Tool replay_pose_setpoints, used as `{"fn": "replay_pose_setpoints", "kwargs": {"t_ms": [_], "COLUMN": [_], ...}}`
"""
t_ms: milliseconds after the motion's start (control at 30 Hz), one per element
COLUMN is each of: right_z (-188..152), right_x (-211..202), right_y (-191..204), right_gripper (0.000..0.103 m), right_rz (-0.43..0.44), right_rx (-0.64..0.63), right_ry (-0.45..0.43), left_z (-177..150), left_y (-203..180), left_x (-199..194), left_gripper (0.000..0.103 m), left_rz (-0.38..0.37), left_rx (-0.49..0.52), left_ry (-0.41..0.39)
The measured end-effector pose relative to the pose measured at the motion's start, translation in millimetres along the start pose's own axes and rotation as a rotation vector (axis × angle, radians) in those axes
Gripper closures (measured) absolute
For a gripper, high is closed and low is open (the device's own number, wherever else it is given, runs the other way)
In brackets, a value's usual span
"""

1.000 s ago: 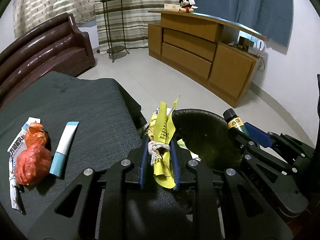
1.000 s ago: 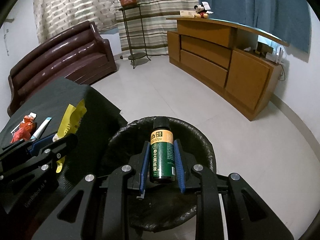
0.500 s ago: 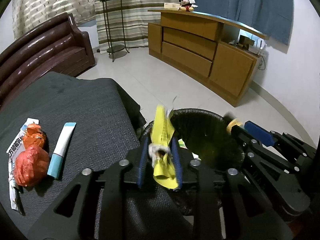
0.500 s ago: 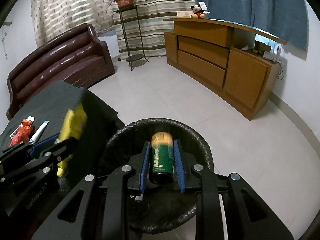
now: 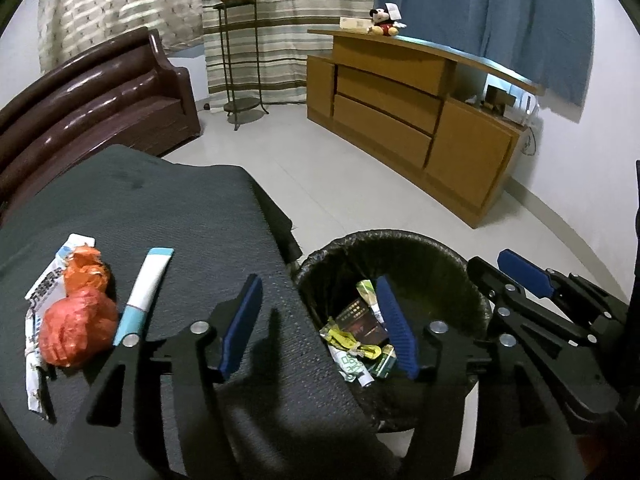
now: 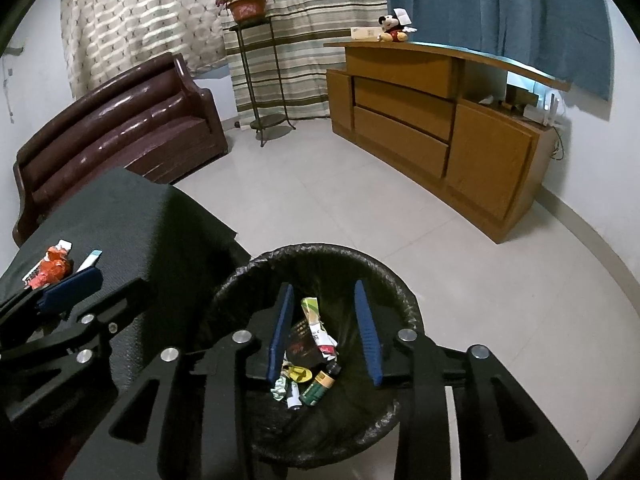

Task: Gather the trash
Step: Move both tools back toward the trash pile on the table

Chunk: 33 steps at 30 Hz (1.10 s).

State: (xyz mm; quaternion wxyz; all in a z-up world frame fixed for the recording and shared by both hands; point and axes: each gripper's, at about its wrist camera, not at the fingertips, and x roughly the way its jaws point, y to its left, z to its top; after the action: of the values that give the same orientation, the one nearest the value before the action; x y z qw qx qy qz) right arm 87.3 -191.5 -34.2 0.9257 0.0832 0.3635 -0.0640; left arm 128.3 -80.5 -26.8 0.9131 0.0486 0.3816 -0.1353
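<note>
A black-lined trash bin (image 5: 404, 236) (image 6: 320, 249) stands on the floor beside a dark cloth-covered table (image 5: 168, 216) (image 6: 132, 216). My left gripper (image 5: 320, 296) hangs over the table's edge and the bin's rim, jaws opening, nothing between them. The yellow wrapper (image 5: 352, 344) (image 6: 299, 373) lies in the bin among other scraps. My right gripper (image 6: 325, 300) hovers over the bin, jaws opening and empty. The green bottle (image 6: 320, 385) lies on the bin's bottom. On the table remain crumpled orange wrappers (image 5: 74, 320) (image 6: 52, 268), a white-and-blue tube (image 5: 144, 292) and a white printed packet (image 5: 36, 308).
A brown leather sofa (image 5: 80, 108) stands behind the table. A wooden cabinet (image 5: 412, 120) runs along the right wall, with a plush toy (image 5: 384, 20) on top. A metal plant stand (image 5: 236, 64) is by the striped curtain. Pale tiled floor (image 6: 360, 200) surrounds the bin.
Both grippers have opened. The yellow wrapper has dropped from the left jaws into the bin, and the green bottle has fallen from the right jaws to the bin's bottom.
</note>
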Motion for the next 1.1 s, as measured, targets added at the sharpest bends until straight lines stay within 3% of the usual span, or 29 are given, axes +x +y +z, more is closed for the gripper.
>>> {"fn": "replay_pose_setpoints", "kwargs": {"t_ms": [267, 600, 733, 1100], "right_z": [-0.6, -7.2, -8.2, -12.6], "right_x": [-5.6, -12.4, -16.5, -24.5], "right_y": [14.8, 47.5, 64.8, 119.9], "right_gripper": [0.063, 0.059, 0.052, 0.051], "right_rz": [0.022, 0.065, 0.091, 0.181], "right_rx": [-0.025, -0.082, -0.101, -0.156], "right_ry": [-0.007, -0.001, -0.001, 0.001], "left_z": [-9.6, -27.0, -35.8, -63.4], "left_y": [27.8, 85.8, 111.6, 183.6], "left_x": [-21.1, -51.3, -67.1, -95.7], "left_gripper": [0.042, 0.042, 0.038, 0.036], "left_rz": [0.036, 0.115, 0.147, 0.263], "left_rx": [-0.040, -0.129, -0.168, -0.301], "left_ry": [-0.002, -0.002, -0.008, -0.004]}}
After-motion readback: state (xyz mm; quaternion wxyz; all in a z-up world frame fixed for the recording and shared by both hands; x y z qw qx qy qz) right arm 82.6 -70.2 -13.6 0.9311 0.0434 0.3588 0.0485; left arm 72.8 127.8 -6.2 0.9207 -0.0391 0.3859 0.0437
